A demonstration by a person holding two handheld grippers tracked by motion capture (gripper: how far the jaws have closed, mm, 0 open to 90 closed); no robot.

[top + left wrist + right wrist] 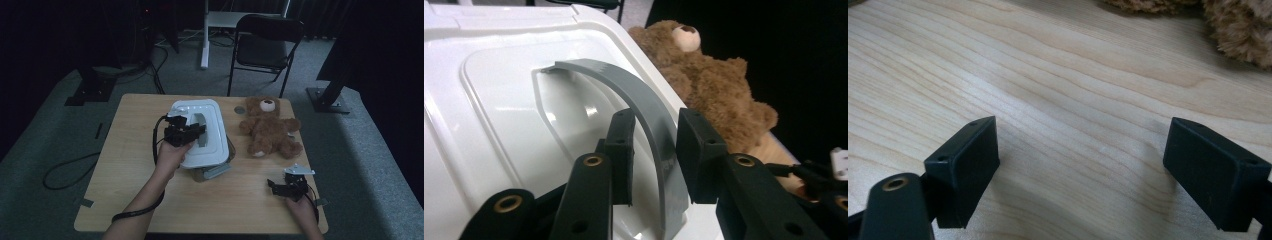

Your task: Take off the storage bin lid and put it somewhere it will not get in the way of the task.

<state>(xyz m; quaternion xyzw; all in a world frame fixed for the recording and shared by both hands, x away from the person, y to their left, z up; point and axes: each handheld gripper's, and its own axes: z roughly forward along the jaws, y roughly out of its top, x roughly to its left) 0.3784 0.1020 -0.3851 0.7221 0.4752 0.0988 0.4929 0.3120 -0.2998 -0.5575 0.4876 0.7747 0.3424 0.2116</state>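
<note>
Worktop (125, 200) carries a white lidded bin (212, 145) at centre, teddy bear (270, 127) just beside it on the right. Grey arched handle (644, 107) on the lid runs lengthwise away from the left hand-held gripper (655, 150), whose jaws straddle it near its close end, closed in on it. Right hand-held gripper (1083, 170) is well apart, open above bare wood.

Rounded white plastic lid (499, 125): glossy, smooth. On it, curved grey plastic handle (644, 110): satin, smooth. Beside the lid, brown plush teddy bear (709, 95): fuzzy, matt. Pale wooden table (1058, 80): smooth, visible grain. Black gripper jaws: matt plastic.
</note>
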